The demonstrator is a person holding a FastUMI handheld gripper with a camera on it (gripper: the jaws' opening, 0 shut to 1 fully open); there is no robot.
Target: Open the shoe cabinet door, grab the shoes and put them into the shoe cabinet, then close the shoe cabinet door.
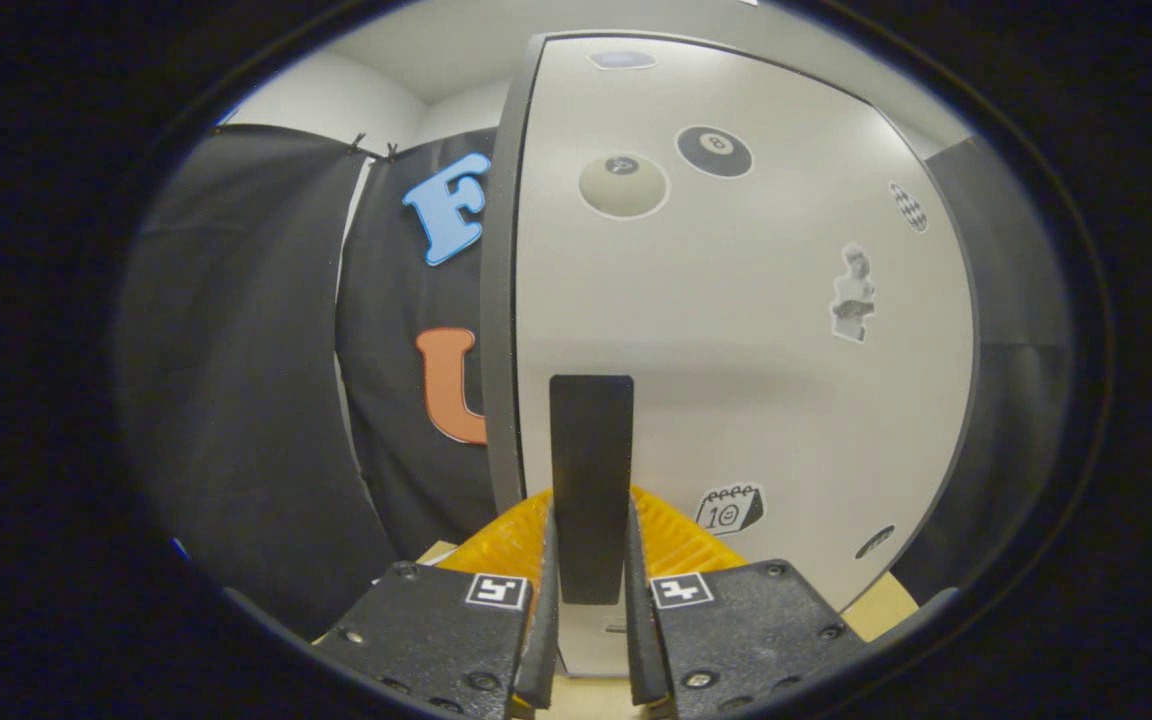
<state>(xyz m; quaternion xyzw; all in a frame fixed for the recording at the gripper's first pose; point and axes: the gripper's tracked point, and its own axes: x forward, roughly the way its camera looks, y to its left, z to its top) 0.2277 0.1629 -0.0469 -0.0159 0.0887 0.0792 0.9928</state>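
Claw (591, 640) is narrowed onto the dark upright handle (591, 480) of the shoe cabinet door (736, 330), both fingers pressing its sides at bottom centre. Door fills centre-right of frame. To swing it well: keep the squeeze firm, follow the hinge arc, don't twist. Shoes aren't identifiable; something yellow (506, 545) sits low behind the fingers.

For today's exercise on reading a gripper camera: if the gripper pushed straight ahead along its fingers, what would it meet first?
The gripper already has the black door handle between its fingers, apparently clamped, so it would press straight against the white cabinet door behind the handle.
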